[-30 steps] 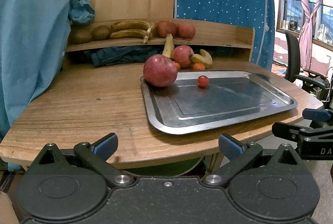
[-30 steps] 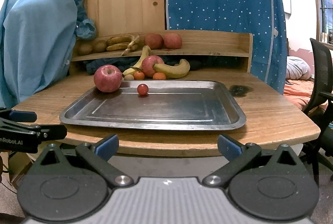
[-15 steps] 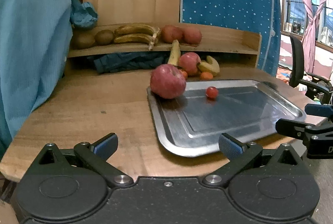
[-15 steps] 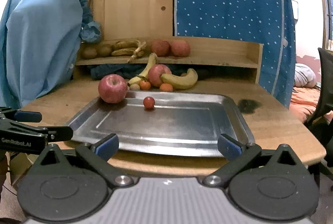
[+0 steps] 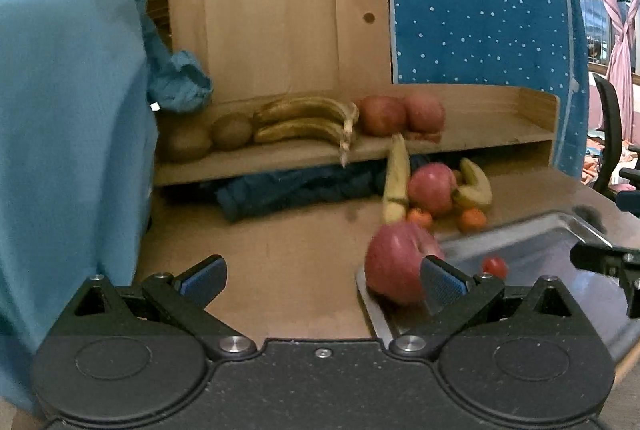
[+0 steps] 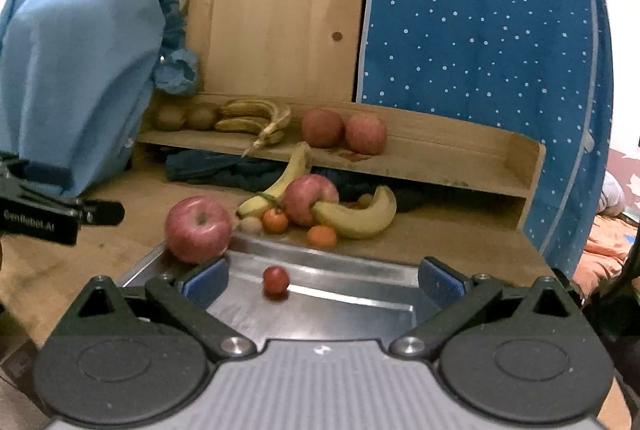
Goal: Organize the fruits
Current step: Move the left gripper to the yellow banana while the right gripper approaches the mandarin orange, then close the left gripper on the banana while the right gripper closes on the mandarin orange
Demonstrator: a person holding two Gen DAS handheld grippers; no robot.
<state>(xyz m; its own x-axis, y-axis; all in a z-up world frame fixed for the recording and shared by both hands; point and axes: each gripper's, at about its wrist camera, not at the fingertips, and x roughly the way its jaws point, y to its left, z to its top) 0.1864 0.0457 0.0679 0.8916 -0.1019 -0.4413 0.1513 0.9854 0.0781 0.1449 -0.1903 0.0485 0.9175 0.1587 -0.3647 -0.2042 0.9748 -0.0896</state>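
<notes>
A metal tray (image 6: 344, 306) lies on the wooden table. A red apple (image 6: 198, 228) rests on its far left corner and a small red tomato (image 6: 276, 280) lies in it. Behind the tray lie another apple (image 6: 310, 198), two yellow bananas (image 6: 354, 216) and small oranges (image 6: 322, 235). My right gripper (image 6: 322, 282) is open over the tray, the tomato between its fingers and a little beyond. My left gripper (image 5: 320, 276) is open over the table left of the tray, its right finger in front of the apple (image 5: 394, 262).
A wooden shelf (image 6: 440, 154) at the back holds kiwis (image 6: 170, 117), brown bananas (image 6: 252, 118) and two apples (image 6: 344, 130). Dark blue cloth (image 6: 216, 168) lies under it. A light blue garment (image 5: 68, 110) hangs at the left. An office chair (image 5: 610, 134) stands at the right.
Both grippers have moved forward over the table toward the fruit. The left one has swung left, so the tray now sits at its right. Jaws stay open.
</notes>
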